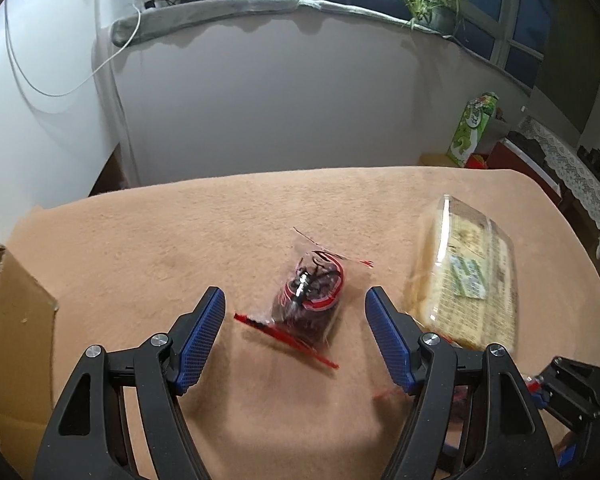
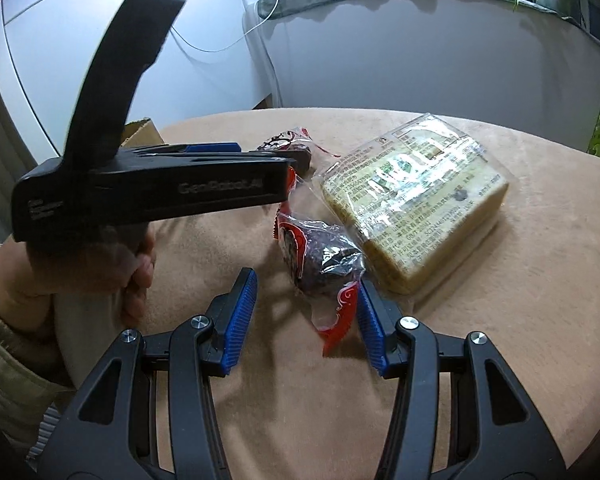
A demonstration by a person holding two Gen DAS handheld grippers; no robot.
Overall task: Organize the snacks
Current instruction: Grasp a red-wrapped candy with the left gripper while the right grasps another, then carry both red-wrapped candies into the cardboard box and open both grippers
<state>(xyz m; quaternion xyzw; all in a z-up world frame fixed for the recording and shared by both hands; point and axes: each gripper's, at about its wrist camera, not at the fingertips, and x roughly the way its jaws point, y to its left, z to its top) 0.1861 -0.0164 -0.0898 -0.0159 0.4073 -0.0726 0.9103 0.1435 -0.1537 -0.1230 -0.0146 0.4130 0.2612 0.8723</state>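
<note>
Snacks are all out on the table point(image 1: 140, 232): two small clear bags of something dark with red trim, plus a big wrapped cake block point(image 2: 416, 196). Looks like the picking-up step, nothing is grabbed yet. Left gripper point(image 1: 296, 320) is spread wide with the far bag point(image 1: 312, 296) lying between and just ahead of its fingers, no contact that I can see. Right gripper point(image 2: 306, 316) is open too, with the near bag point(image 2: 324, 260) at its tips; the bag's red end sits right against the right-hand pad point(image 2: 370, 328), but the other pad is clear of it, so no pinch. My guess for the next move: come down over each bag, close on the bulky dark middle rather than the flimsy film, then carry them to the box point(image 1: 16, 320) at the left table edge. Writing: "GenRobot.AI" is readable on the left gripper's side in the right view; the cake's label is printed small, can't read it.
</note>
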